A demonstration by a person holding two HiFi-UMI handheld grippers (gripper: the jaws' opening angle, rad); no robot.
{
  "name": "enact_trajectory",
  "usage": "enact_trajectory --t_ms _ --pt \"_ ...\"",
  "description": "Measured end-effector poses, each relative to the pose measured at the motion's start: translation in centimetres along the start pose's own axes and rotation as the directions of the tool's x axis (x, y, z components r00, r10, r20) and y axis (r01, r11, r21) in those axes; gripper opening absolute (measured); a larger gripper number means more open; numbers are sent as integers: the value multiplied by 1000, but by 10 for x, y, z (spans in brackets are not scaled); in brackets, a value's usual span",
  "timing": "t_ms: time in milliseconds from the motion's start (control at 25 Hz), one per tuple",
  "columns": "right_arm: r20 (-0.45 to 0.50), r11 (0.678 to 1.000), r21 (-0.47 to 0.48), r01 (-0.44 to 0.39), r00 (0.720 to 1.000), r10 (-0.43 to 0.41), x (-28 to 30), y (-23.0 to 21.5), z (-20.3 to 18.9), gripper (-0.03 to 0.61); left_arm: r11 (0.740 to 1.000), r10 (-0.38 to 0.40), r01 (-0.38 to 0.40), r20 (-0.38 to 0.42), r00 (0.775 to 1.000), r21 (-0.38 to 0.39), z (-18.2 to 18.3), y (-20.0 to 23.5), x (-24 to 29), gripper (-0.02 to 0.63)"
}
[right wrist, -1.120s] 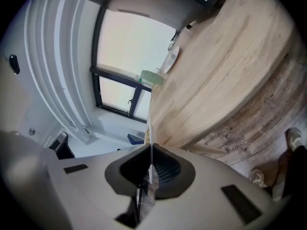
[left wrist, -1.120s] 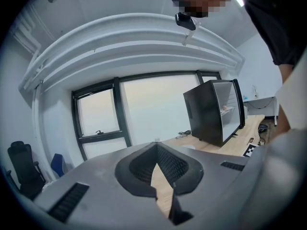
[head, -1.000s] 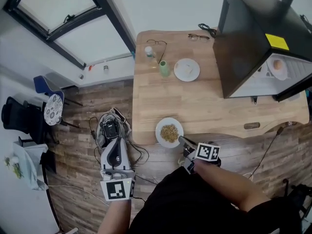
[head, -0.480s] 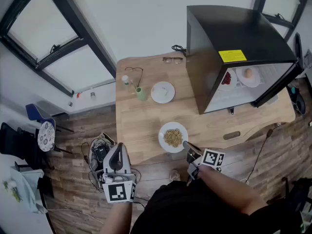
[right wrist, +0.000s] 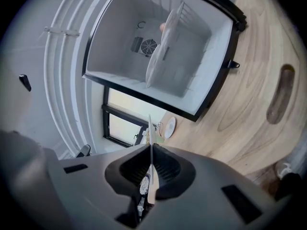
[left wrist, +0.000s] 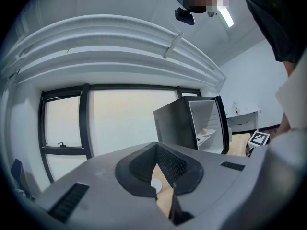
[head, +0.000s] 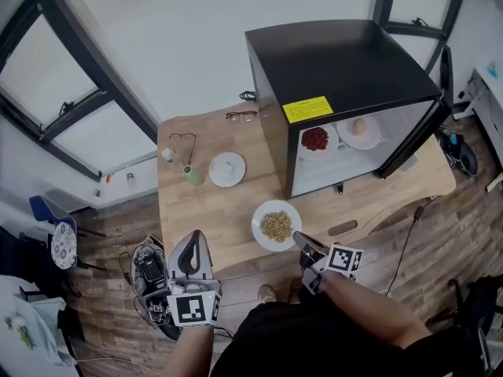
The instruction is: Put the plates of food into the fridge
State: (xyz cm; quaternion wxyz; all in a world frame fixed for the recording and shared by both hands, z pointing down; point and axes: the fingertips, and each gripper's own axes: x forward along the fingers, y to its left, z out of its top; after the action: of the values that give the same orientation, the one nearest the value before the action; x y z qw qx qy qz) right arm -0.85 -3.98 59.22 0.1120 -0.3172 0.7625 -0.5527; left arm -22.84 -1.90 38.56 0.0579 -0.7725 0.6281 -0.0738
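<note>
Both have swung nearer the fridge (head: 338, 69): the right hand-held gripper (head: 298, 239) still pinches the plate of food (head: 276, 225) by its rim; the left hand-held gripper (head: 189, 239) stays closed, empty.

Black fridge (head: 346, 61) with yellow sticker (head: 307, 108), white plate (head: 258, 225) of tan food (head: 277, 226), pale wooden table (head: 220, 210).

On the wooden table (head: 208, 218) — dark-framed glasses (head: 241, 116), a green cup (head: 192, 176), a small bottle (head: 167, 155) nearby.
</note>
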Motion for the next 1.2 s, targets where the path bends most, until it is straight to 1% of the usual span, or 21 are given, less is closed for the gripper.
enact_trajectory --t_ms 160,280,440,560,640,760,840,1200 --pt "22 1000 6 6 1000 -6 -25 -7 25 34 1000 -28 28 18 999 -10 8 -29 22 3" --pt "56 1000 12 14 998 -15 -44 -15 47 34 998 -53 54 30 998 -31 14 -51 39 3" --pt "109 1000 30 -7 994 4 -63 -22 76 34 995 -96 98 49 994 -29 26 -80 65 3" --pt "118 997 65 43 992 -50 -76 -36 92 34 993 -110 112 66 992 -24 36 -96 82 3" --pt "130 999 48 18 991 -24 -79 -37 106 34 993 -116 118 72 991 -25 42 -106 91 3" --pt "141 999 38 4 990 -9 -82 -43 125 34 993 -119 121 81 990 -16 50 -118 102 3" --pt "135 999 35 22 990 -26 -82 -51 134 34 993 -114 116 84 990 -12 54 -122 110 3" --pt "104 998 46 30 994 -35 -60 -73 168 34 998 -60 61 53 997 -11 49 -117 139 3"
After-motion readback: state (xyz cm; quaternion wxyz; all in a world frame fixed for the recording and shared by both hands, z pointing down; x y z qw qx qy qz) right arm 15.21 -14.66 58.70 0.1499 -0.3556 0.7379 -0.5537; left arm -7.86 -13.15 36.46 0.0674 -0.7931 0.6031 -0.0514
